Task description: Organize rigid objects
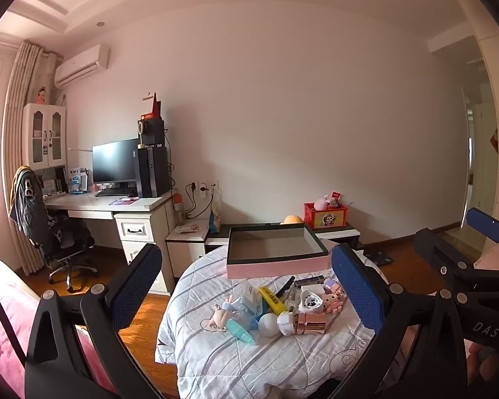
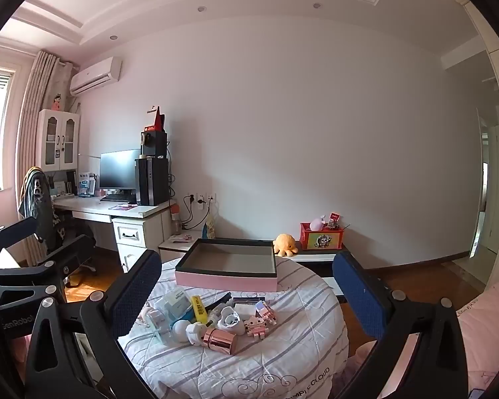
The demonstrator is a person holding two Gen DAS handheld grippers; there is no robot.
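- Left claw (image 1: 246,286): jaws wide apart, nothing between the blue pads, hovering level over the near edge of the round worktop (image 1: 216,359), which is covered in a striped quilt
- Heap of small rigid items sits mid-worktop, apart from both claws. Left side of heap: small doll figure (image 1: 223,312) lying down, teal piece (image 1: 241,331) just beside it
- Middle of heap: white ball (image 1: 268,324) touching a white figurine (image 1: 286,322); yellow highlighter (image 1: 272,299) lies tilted behind them
- Right side of heap: rose-gold cylinder (image 1: 312,323) on its side, white heart-shaped case (image 1: 309,302), pink block figure (image 1: 336,301)
- Pink box (image 1: 277,264) with dark rim stands open and empty at the far edge of the worktop, behind the heap
- Right claw (image 2: 248,291): jaws wide apart, holding nothing, hovering beside the left one; a hand is partly visible beneath it in the left view
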